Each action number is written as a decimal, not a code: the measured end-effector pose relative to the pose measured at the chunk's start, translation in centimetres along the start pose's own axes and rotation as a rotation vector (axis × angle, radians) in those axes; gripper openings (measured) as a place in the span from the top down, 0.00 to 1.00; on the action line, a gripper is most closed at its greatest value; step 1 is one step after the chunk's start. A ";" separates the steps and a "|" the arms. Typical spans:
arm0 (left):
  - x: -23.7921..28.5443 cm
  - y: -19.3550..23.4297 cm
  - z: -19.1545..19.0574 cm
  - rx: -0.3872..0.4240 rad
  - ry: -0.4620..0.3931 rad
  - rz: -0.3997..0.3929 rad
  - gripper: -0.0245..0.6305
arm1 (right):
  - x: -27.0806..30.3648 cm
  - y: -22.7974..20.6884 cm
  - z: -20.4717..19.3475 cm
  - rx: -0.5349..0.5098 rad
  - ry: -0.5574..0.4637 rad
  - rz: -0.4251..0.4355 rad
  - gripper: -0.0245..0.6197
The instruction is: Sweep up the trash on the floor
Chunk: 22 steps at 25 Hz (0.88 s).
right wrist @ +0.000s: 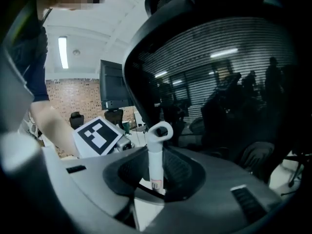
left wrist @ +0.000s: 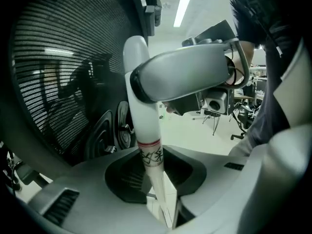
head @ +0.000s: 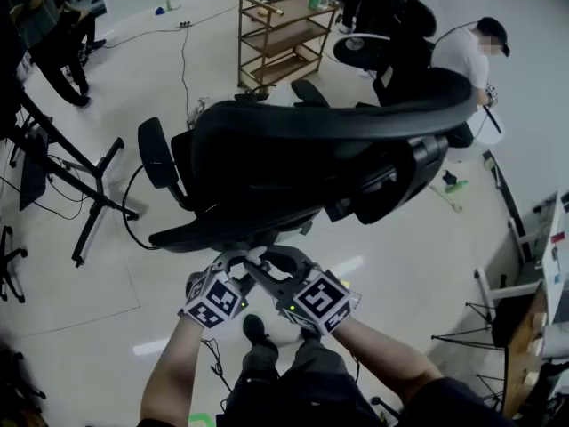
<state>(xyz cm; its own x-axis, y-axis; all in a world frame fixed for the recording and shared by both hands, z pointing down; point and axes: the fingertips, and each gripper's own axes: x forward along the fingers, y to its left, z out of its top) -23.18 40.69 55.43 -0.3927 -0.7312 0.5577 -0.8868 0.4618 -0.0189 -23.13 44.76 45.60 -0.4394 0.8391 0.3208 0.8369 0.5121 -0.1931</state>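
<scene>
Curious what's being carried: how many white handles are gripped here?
2: one white handle in the left tool, one loop-ended handle in the right tool. No others show.

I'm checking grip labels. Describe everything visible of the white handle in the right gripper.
The white handle is a smooth, plastic-looking tube ending in a hanging loop, with a small red-edged label low down. It stands nearly upright, clamped between the jaws of the right gripper. The black mesh chair back is behind it; whether they touch is unclear.
</scene>
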 end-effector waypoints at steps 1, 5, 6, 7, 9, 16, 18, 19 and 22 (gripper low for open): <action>0.2 0.6 -0.1 0.002 -0.007 0.002 0.83 | 0.5 -0.4 0.1 -0.003 -0.005 -0.006 0.80; 0.8 2.4 -0.3 -0.006 -0.037 0.030 0.83 | 1.7 -1.8 0.3 -0.002 -0.034 -0.011 0.80; 0.8 2.9 -0.2 -0.008 -0.043 0.047 0.83 | 2.1 -2.1 0.4 -0.004 -0.043 -0.011 0.80; 0.8 3.4 -0.1 -0.009 -0.045 0.069 0.83 | 2.4 -2.3 0.5 -0.008 -0.050 -0.010 0.80; 0.6 4.4 -0.2 -0.021 -0.046 0.120 0.82 | 3.1 -2.5 0.7 -0.021 -0.055 0.006 0.80; -1.9 6.1 -2.1 -0.160 -0.065 0.269 0.77 | 4.5 -3.3 0.8 0.023 -0.059 0.015 0.80; -3.0 6.2 -2.9 -0.194 -0.069 0.298 0.77 | 4.9 -4.0 1.0 0.031 -0.063 0.012 0.80; -3.4 6.2 -3.4 -0.212 -0.069 0.310 0.77 | 5.1 -4.4 1.0 0.030 -0.061 0.011 0.80; -4.2 5.1 -4.8 -0.261 -0.060 0.316 0.77 | 5.8 -5.4 0.9 0.024 -0.051 0.001 0.79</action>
<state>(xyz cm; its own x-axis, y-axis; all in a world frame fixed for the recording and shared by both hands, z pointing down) -24.85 48.49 57.00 -0.6563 -0.5574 0.5085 -0.6318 0.7744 0.0335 -30.47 47.05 47.63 -0.4556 0.8473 0.2730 0.8294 0.5154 -0.2154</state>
